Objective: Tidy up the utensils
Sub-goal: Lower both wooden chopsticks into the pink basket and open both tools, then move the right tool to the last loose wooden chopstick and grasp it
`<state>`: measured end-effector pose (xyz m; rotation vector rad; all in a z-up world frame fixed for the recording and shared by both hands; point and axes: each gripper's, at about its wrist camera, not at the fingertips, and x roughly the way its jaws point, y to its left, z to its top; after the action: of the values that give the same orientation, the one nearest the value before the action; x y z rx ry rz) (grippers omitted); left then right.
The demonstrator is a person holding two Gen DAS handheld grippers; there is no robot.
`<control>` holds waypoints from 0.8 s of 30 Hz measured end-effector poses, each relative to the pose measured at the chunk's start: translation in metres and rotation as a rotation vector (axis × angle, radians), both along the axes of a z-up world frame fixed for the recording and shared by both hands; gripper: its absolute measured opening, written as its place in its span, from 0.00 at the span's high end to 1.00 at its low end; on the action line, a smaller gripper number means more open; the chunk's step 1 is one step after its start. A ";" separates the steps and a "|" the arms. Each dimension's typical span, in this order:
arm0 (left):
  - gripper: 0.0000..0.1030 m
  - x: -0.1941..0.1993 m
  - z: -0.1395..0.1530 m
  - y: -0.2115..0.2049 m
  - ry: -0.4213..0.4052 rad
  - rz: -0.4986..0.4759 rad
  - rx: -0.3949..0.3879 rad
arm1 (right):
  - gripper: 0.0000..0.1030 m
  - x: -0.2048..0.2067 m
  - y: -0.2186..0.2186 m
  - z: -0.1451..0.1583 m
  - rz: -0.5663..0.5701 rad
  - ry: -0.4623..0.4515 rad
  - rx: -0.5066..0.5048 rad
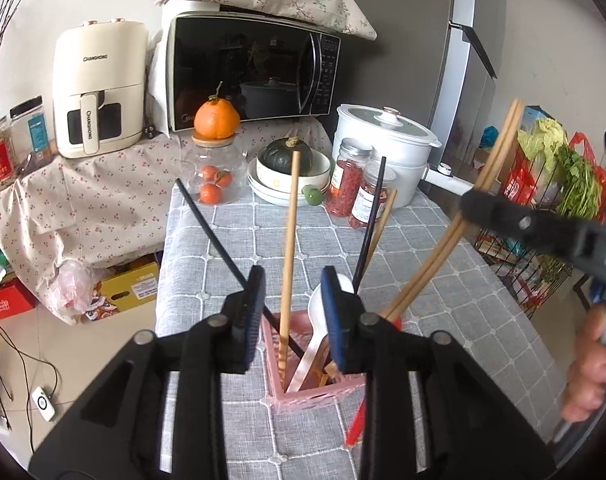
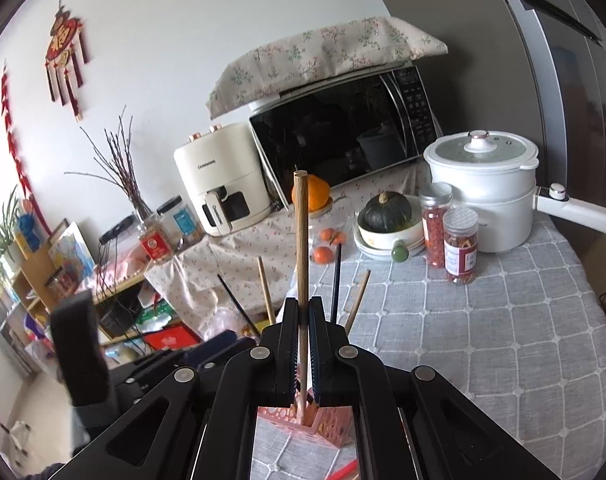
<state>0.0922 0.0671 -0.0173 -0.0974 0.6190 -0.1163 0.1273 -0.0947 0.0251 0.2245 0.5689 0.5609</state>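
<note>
**Inspector:** State of the tools?

**Assistant:** In the left wrist view the left tool (image 1: 291, 312) stands spread just above the pink holder (image 1: 315, 394) at lower centre. A wooden chopstick (image 1: 289, 264) rises between its pads but neither pad presses on it. The right tool (image 2: 303, 344) is pressed together on a pair of wooden chopsticks (image 2: 302, 248), their lower ends over the holder's mouth, at or just inside it.

**Inspector:** Where do the utensils stand?

**Assistant:** The holder sits on the grey checked surface (image 1: 443, 280). It already carries black chopsticks (image 1: 223, 248), a white spoon (image 1: 315, 340) and more wooden ones. A red utensil (image 1: 357, 424) lies on the surface beside it, lower centre.

**Inspector:** Advice for the step in hand?

**Assistant:** My judgement: lower the pair straight into a free corner, keep it upright, release only once the tips are inside.

**Inspector:** Obstructions?

**Assistant:** The leaning sticks fan outward and crowd the opening; the left tool hangs close over it and may be knocked. Jars (image 1: 351, 178), a bowl with a squash (image 1: 289, 160) and a white pot (image 1: 387, 144) stand well apart, upper centre and right.
</note>
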 end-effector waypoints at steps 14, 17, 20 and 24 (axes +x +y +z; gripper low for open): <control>0.21 -0.016 -0.010 0.024 0.104 0.063 -0.008 | 0.40 0.024 0.013 -0.038 0.024 0.144 -0.013; 0.17 -0.017 -0.011 0.026 0.125 0.072 -0.022 | 0.25 0.023 0.002 -0.033 -0.003 0.139 -0.004; 0.13 -0.018 -0.016 0.028 0.161 0.078 -0.046 | 0.16 0.021 -0.012 -0.027 -0.040 0.123 0.002; 0.10 -0.019 -0.024 0.033 0.202 0.086 -0.090 | 0.09 0.020 -0.031 -0.024 -0.099 0.100 -0.028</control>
<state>0.0728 0.0997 -0.0417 -0.2244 0.8107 -0.0507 0.1469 -0.1254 0.0008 0.2542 0.6590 0.4476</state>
